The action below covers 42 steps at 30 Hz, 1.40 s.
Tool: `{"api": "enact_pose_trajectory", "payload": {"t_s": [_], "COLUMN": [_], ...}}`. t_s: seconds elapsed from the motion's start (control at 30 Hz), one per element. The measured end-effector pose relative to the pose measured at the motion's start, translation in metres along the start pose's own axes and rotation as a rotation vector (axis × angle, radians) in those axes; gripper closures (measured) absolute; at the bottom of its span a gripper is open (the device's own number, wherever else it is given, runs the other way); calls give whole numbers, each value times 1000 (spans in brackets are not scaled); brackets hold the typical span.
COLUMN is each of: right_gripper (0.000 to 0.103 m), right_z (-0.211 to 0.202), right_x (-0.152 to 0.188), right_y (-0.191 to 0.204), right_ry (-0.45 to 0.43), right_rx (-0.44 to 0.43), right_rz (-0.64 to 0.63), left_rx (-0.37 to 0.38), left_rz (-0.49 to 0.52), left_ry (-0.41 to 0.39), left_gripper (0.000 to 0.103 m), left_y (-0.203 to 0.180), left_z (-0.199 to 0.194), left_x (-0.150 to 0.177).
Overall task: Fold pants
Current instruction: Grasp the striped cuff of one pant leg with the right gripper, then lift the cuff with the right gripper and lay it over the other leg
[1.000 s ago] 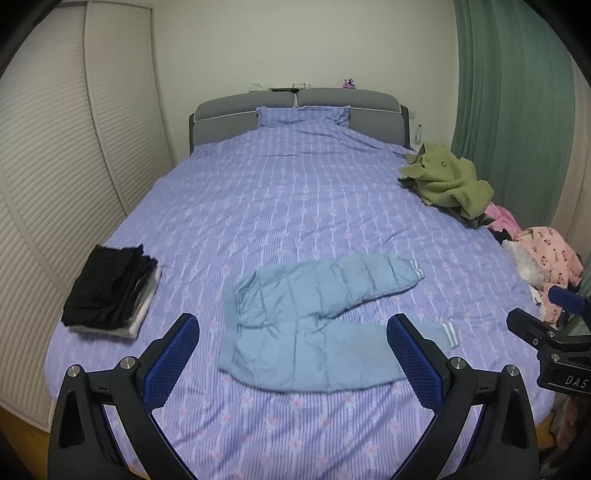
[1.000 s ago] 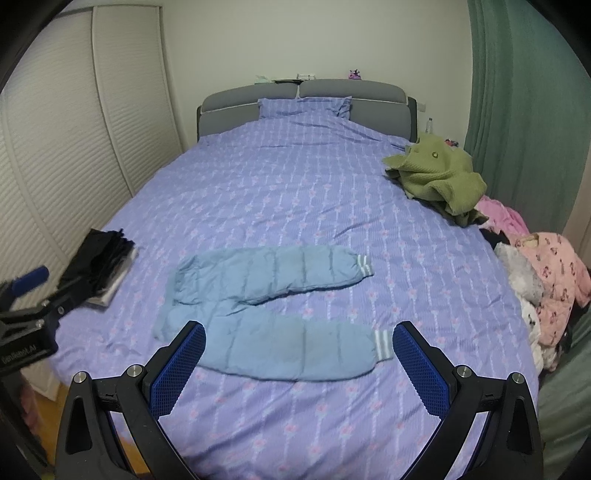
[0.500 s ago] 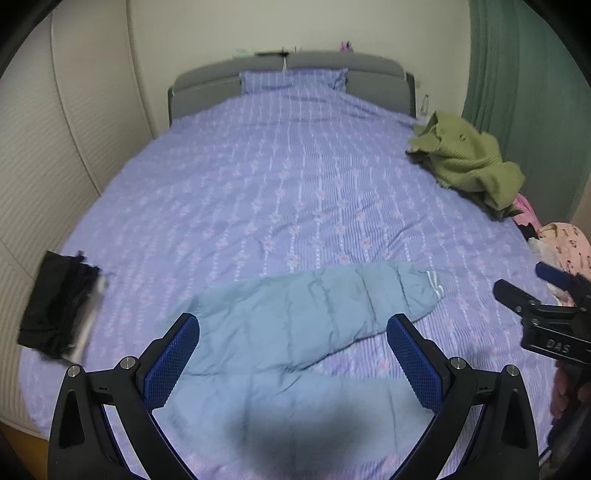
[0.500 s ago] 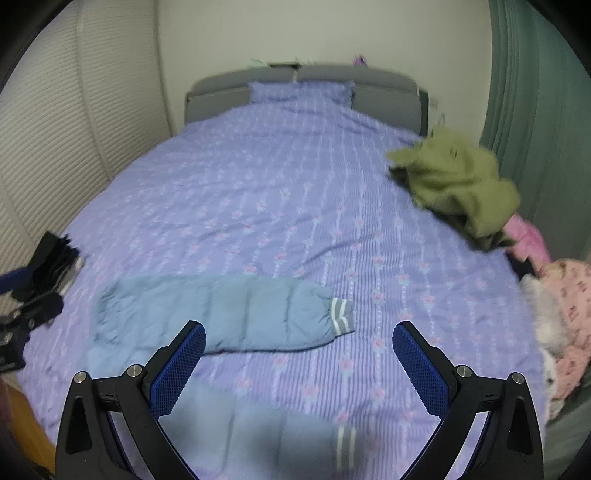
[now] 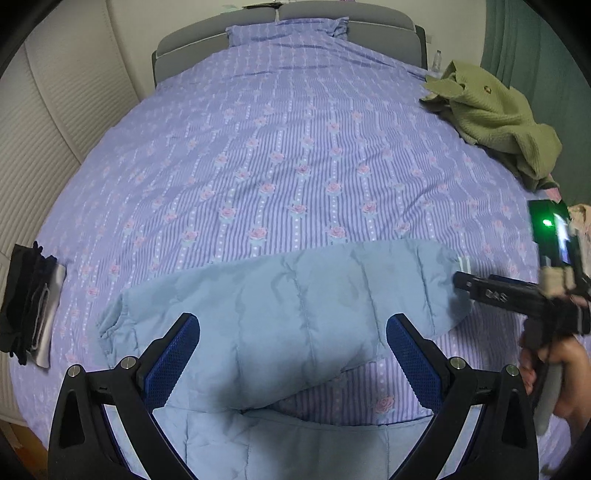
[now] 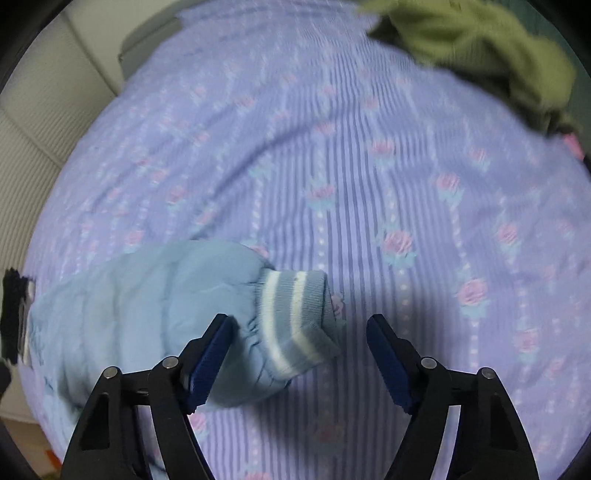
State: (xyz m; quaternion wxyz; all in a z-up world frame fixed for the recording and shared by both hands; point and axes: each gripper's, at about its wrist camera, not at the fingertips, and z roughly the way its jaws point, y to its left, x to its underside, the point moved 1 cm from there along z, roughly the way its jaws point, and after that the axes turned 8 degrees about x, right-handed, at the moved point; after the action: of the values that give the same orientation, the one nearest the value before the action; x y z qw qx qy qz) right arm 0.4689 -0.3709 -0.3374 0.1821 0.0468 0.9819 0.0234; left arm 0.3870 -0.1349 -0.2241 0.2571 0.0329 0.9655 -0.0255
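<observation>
Light blue padded pants [image 5: 295, 295] lie flat on the purple flowered bed [image 5: 295, 147], legs pointing right. My left gripper [image 5: 293, 339] is open, low over the upper leg near the crotch. My right gripper [image 6: 299, 343] is open, close above the striped ribbed cuff [image 6: 295, 317] of the far leg; the cuff lies between its fingers, nearer the left one. In the left wrist view the right gripper [image 5: 465, 284] shows at that cuff. The near leg [image 5: 295, 446] is partly hidden behind the left gripper.
An olive green garment [image 5: 495, 118] lies at the bed's right side, also in the right wrist view [image 6: 480, 48]. A folded black stack [image 5: 29, 302] sits at the left edge. Headboard and pillow [image 5: 288, 29] are at the far end.
Both grippers have moved down and forward close to the pants. The right gripper has come to the far leg's cuff; the left is over the upper leg.
</observation>
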Motion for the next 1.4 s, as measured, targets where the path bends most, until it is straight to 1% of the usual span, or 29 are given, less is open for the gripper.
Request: {"api": "enact_pose_trajectory", "payload": {"t_s": [0.03, 0.1, 0.13, 0.17, 0.2, 0.27, 0.3, 0.33, 0.37, 0.43, 0.47, 0.57, 0.63, 0.67, 0.7, 0.73, 0.77, 0.8, 0.83, 0.87, 0.93, 1.0, 1.07, 1.13, 1.2, 1.23, 1.27, 1.37, 1.4], "right_gripper": [27, 27, 31, 46, 49, 67, 70, 77, 79, 79, 79, 80, 78, 68, 61, 49, 36, 32, 30, 30, 30, 30, 30, 30, 30, 30, 29, 30, 30], "right_z": [11, 24, 24, 23, 19, 10, 3, -8, -20, -36, -37, -18, -9, -10, -14, -20, -33, -44, -66, -81, -113, -137, -161, -177, -182, -185, -182, -181, -180], "right_x": [0, 0, 0, 0, 3, 4, 5, 5, 4, 2, 0, -7, -9, -7, -5, -2, 0, 2, 7, 10, 25, 43, 73, 109, 135, 151, 161, 199, 209], "right_y": [-2, -5, -4, -3, 1, 13, 18, 24, 29, 34, 35, 36, 36, 35, 33, 30, 26, 23, 17, 14, 8, 5, 6, 17, 28, 33, 39, 56, 60], "right_ry": [34, 66, 63, 56, 54, 33, 14, -16, -57, -117, -119, -64, -59, -63, -72, -90, -128, -159, -213, -234, -242, -242, -231, -206, -179, -159, -150, -113, -101], "right_rx": [-28, -50, -57, -72, -75, -40, -14, 14, 43, 107, 130, 215, 258, 282, 311, 342, 373, 390, 396, 381, 302, 248, 203, 176, 172, 148, 128, 122, 113], "right_rz": [18, 69, 85, 81, 66, -9, -45, -85, -121, -169, -174, -174, -187, -190, -186, -165, -129, -103, -60, -33, 15, 55, 88, 87, 101, 119, 128, 133, 137], "left_rx": [2, 2, 5, 11, 13, 18, 18, 17, 15, 14, 11, 7, 9, 6, 1, -8, -14, -14, -10, 0, 17, 23, 19, 7, -5, -12, -25, -46, -50], "left_rz": [4, 8, 9, 8, 7, 6, 7, 11, 15, 26, 33, 46, 52, 57, 63, 67, 67, 63, 54, 37, 15, -12, -44, -77, -113, -129, -147, -175, -183], "left_ry": [4, 14, 18, 22, 24, 24, 21, 12, 6, -9, -13, -13, -23, -27, -31, -37, -43, -47, -50, -51, -58, -62, -50, -33, -6, 4, 16, 62, 71], "left_gripper": [0, 0, 0, 0, 0, 0, 0, 0, 0, 0, 0, 0, 0, 0, 0, 0, 0, 0, 0, 0, 0, 0, 0, 0, 0, 0, 0, 0, 0], "left_y": [-1, -4, -5, -5, -5, -5, -5, -4, -4, -6, -7, -9, -8, -8, -7, -4, 0, 4, 9, 19, 31, 52, 74, 92, 111, 119, 130, 147, 150], "left_z": [0, 1, 2, 2, 2, 1, 0, -2, -3, -6, -7, -8, -12, -13, -15, -17, -20, -22, -26, -32, -43, -60, -75, -88, -101, -108, -115, -124, -125], "left_x": [1, 2, 2, 2, 2, 2, 1, 0, -1, -2, -3, -5, -6, -5, -4, -3, -1, 0, 3, 7, 16, 36, 59, 83, 110, 124, 142, 179, 186]}}
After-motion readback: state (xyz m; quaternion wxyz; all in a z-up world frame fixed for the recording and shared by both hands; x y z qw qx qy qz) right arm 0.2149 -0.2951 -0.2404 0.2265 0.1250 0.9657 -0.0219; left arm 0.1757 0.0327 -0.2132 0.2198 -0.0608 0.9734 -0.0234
